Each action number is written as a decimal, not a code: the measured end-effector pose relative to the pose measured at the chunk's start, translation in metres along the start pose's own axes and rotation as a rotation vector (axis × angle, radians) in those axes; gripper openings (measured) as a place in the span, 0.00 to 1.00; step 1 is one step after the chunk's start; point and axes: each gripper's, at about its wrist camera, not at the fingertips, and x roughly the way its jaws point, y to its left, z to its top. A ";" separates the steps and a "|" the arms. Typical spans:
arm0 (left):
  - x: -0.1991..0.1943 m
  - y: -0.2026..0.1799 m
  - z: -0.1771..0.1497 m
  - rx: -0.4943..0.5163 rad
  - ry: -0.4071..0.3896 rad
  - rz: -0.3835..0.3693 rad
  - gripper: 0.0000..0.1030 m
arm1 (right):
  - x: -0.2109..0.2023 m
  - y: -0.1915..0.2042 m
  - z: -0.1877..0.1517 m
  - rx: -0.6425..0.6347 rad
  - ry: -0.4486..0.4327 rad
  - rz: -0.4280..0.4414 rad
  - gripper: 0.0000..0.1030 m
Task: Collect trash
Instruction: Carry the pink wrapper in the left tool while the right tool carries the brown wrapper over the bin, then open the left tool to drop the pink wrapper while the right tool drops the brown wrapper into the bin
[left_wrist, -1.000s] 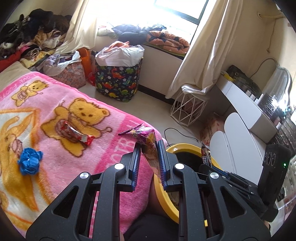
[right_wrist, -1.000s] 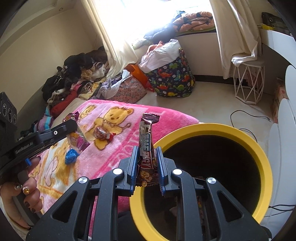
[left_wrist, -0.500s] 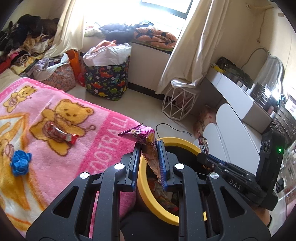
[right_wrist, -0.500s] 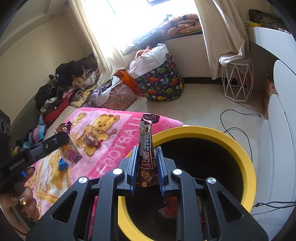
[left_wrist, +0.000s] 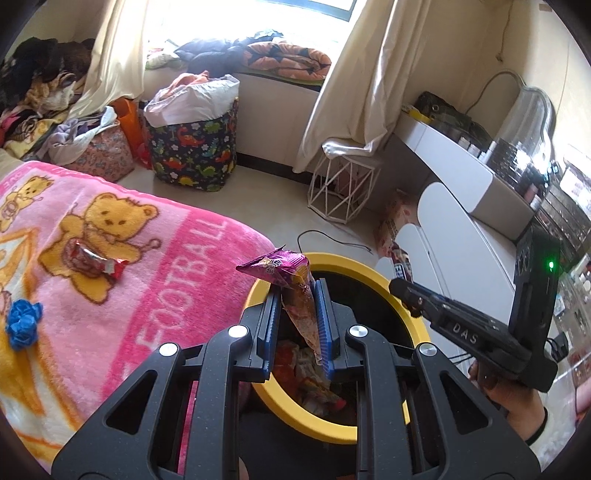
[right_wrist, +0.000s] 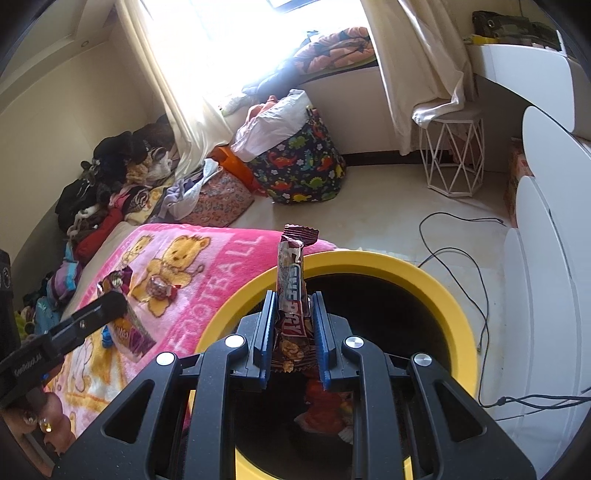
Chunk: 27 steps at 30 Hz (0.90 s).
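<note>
Your left tongs (left_wrist: 295, 314) clench a purple wrapper (left_wrist: 291, 280) over the yellow bin (left_wrist: 417, 332); your right tongs (right_wrist: 293, 328) clench a brown bar (right_wrist: 291, 291) above it.

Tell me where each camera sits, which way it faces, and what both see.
Left wrist: on the left gripper, looking along its fingers at the purple snack bag over the yellow bin; the right gripper shows alongside.
Right wrist: on the right gripper, facing the candy bar above the bin.
Shared: bin, pink blanket, dinosaur basket.
</note>
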 end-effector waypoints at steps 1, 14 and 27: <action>0.002 -0.002 -0.001 0.005 0.005 -0.003 0.13 | 0.000 -0.002 0.000 0.004 0.000 -0.002 0.18; 0.033 -0.032 -0.022 0.079 0.101 -0.057 0.13 | 0.000 -0.031 -0.004 0.064 0.010 -0.036 0.21; 0.053 -0.044 -0.039 0.117 0.176 -0.079 0.58 | -0.002 -0.048 -0.004 0.112 0.016 -0.050 0.48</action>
